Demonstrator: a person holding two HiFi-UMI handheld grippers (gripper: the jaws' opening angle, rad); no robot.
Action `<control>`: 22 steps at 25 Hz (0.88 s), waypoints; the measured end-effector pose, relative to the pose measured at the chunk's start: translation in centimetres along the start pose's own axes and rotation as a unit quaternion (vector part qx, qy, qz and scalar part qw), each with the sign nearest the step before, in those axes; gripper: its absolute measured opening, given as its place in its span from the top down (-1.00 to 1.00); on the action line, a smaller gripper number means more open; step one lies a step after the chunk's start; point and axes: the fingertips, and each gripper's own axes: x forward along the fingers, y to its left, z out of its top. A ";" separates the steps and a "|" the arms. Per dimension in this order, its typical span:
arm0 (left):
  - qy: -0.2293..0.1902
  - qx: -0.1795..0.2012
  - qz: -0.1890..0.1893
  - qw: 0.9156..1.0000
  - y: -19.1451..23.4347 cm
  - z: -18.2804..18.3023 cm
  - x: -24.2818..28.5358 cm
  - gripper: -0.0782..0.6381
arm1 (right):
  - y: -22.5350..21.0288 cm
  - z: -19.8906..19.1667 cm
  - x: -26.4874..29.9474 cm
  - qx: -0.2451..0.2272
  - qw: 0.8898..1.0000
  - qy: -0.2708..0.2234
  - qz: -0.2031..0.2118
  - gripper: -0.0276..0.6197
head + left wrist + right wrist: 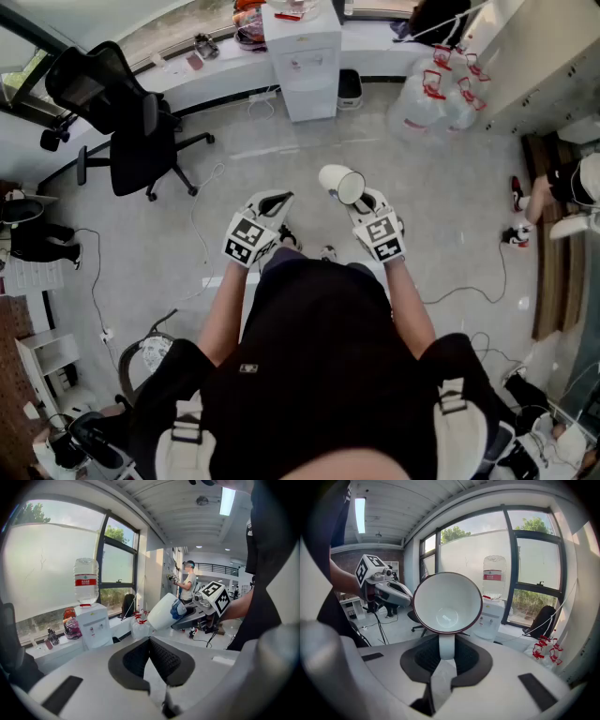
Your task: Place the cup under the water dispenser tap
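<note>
Cup [447, 603] pinched by its handle in the right gripper [446, 649] for carrying to the water dispenser [491, 617]; left gripper [151, 654] pressed together, empty

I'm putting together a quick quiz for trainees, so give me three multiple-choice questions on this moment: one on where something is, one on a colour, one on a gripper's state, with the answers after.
1. In the head view, where does the black office chair stand relative to the water dispenser?
A) to its left
B) to its right
C) on top of it

2. What colour is the label on the bottle atop the dispenser?
A) blue
B) red
C) green

3. What is the right gripper doing?
A) open and empty
B) shut on nothing
C) shut on the handle of the cup

Answers:
1 A: the chair is at the view's left and the dispenser is at top centre.
2 B: a red band shows on the bottle in both gripper views.
3 C: the white handle sits clamped between its jaws, with the cup's mouth facing the camera.
</note>
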 end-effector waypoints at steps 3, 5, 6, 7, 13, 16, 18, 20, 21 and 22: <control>0.006 -0.009 0.004 1.000 0.0 -1.2 -1.1 0.79 | 0.8 0.0 0.0 -0.003 1.000 0.000 0.001 0.79; 0.006 -0.016 0.009 1.000 0.2 -1.7 -1.5 0.79 | 1.0 -0.1 -0.1 -0.007 1.000 0.000 0.002 0.79; 0.005 -0.019 0.011 1.000 0.3 -1.8 -1.5 0.79 | 1.0 -0.1 -0.1 -0.009 1.000 0.000 0.002 0.79; 0.004 -0.020 0.013 1.000 0.4 -1.8 -1.5 0.79 | 0.9 -0.2 0.0 -0.009 1.000 0.001 0.002 0.79; 0.003 -0.021 0.011 1.000 -0.1 -1.7 -1.0 0.79 | 0.8 -0.7 -0.6 -0.005 1.000 0.007 0.000 0.79; 0.001 -0.019 0.009 1.000 -0.3 -1.2 -0.4 0.79 | 0.1 -1.2 -0.9 -0.006 1.000 0.010 -0.004 0.79; -0.001 -0.016 0.009 1.000 -0.4 -0.9 0.1 0.79 | -0.4 -1.3 -1.1 -0.006 1.000 0.010 -0.005 0.79; -0.001 -0.015 0.010 1.000 -0.4 -0.8 0.3 0.79 | -0.8 -1.5 -1.3 -0.006 1.000 0.011 -0.007 0.79; -0.001 -0.016 0.011 1.000 -0.4 -0.8 0.3 0.79 | -0.9 -1.5 -1.4 -0.005 1.000 0.012 -0.008 0.79; 0.000 -0.017 0.011 1.000 -0.4 -0.8 0.3 0.79 | -1.1 -1.6 -1.4 -0.005 1.000 0.012 -0.009 0.79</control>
